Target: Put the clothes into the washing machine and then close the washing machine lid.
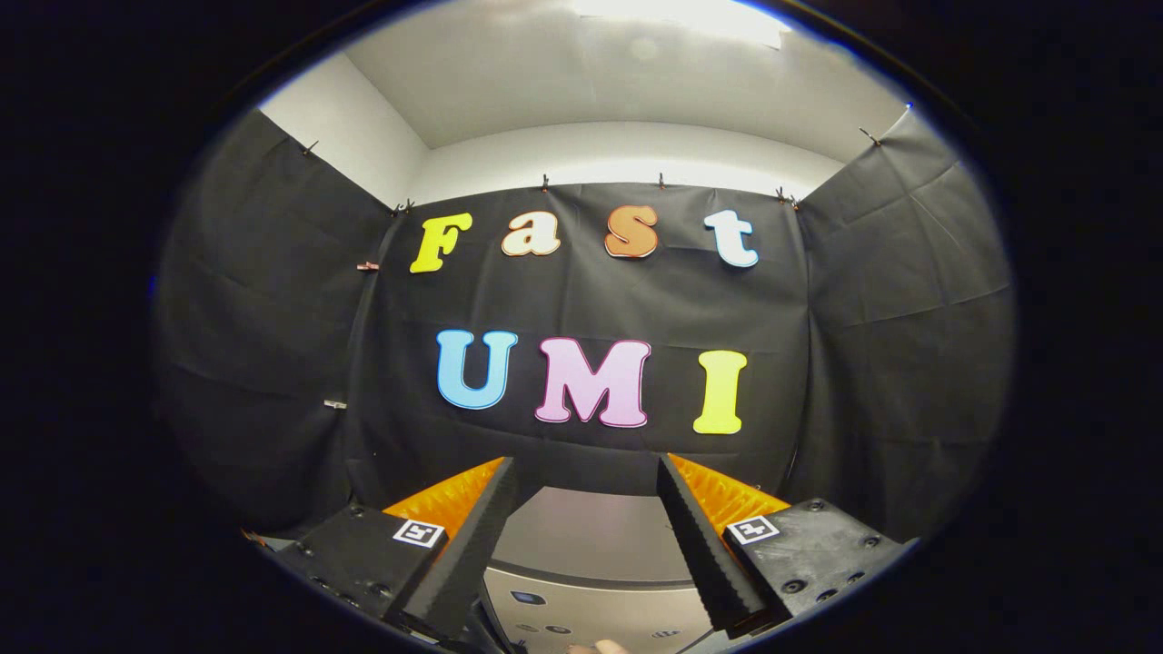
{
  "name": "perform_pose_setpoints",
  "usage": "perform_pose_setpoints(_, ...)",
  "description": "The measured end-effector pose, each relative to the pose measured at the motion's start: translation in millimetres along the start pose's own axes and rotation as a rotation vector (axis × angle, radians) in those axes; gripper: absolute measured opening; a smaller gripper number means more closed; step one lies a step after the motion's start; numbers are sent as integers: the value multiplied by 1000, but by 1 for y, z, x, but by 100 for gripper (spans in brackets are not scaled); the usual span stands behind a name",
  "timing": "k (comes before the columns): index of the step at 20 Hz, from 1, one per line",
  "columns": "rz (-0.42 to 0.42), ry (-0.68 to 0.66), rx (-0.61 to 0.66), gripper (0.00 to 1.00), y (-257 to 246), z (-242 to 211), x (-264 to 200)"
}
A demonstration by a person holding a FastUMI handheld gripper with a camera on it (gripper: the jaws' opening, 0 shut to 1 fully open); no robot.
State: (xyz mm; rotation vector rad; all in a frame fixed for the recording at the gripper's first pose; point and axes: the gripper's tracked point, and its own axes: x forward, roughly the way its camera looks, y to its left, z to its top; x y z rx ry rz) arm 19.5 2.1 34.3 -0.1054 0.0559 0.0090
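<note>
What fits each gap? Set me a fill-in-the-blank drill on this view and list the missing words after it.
1. The tongs are ____, with nothing held between the fingers.
2. Just ahead of and below the fingers sits the top of the ____ machine.
3. Beyond the tongs, the booth wall is covered with black ____.

Missing words: open; washing; cloth

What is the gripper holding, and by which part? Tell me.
Nothing is held. The gripper is open, its fingers spread with only air between them, above the washing machine, facing the booth's black wall.
</note>
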Motion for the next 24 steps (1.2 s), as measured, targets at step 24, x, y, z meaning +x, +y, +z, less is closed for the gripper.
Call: perform_pose_setpoints(24, 7, -13, -6, 97, 1, 5, -8)
